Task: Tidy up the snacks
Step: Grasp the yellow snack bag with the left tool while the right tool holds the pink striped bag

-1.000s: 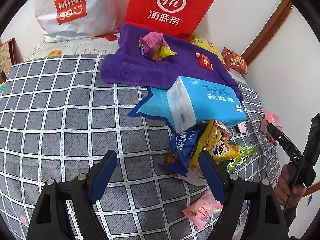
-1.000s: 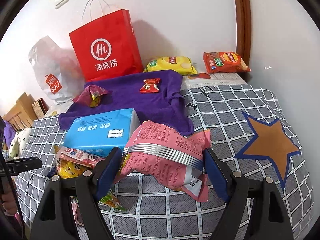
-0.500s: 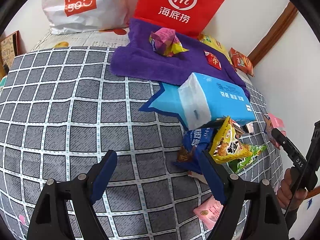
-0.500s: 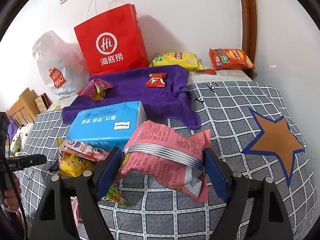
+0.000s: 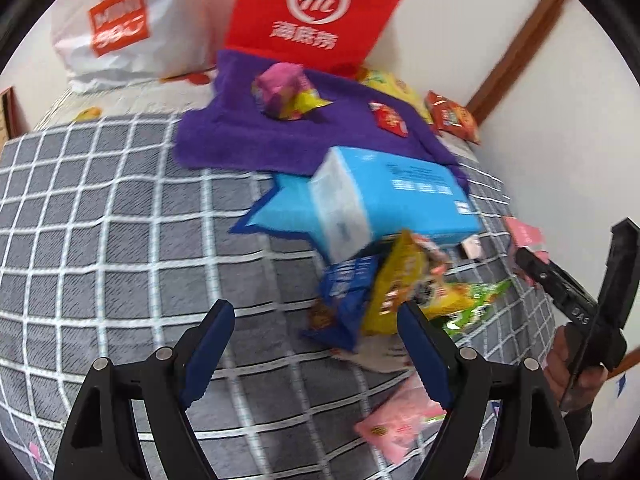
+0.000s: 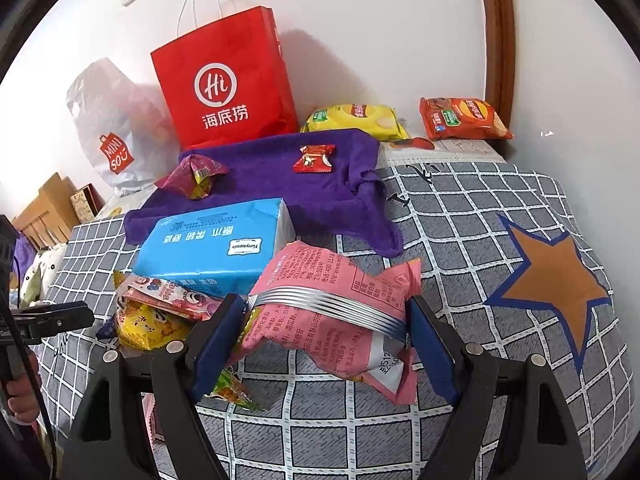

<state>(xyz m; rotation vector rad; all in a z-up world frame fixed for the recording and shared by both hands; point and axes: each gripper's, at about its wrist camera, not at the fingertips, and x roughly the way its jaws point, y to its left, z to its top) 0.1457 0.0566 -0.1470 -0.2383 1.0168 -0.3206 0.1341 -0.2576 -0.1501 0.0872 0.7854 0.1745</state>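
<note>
Left claw (image 5: pixel 316 344) shifted, apart | right claw (image 6: pixel 326 334) clamps pink packet (image 6: pixel 332 316) (tissue pack (image 6: pixel 212 244) behind)

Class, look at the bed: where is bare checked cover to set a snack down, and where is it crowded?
Free: the checked cover left of the tissue pack. Crowded: the snack heap below the pack.
</note>
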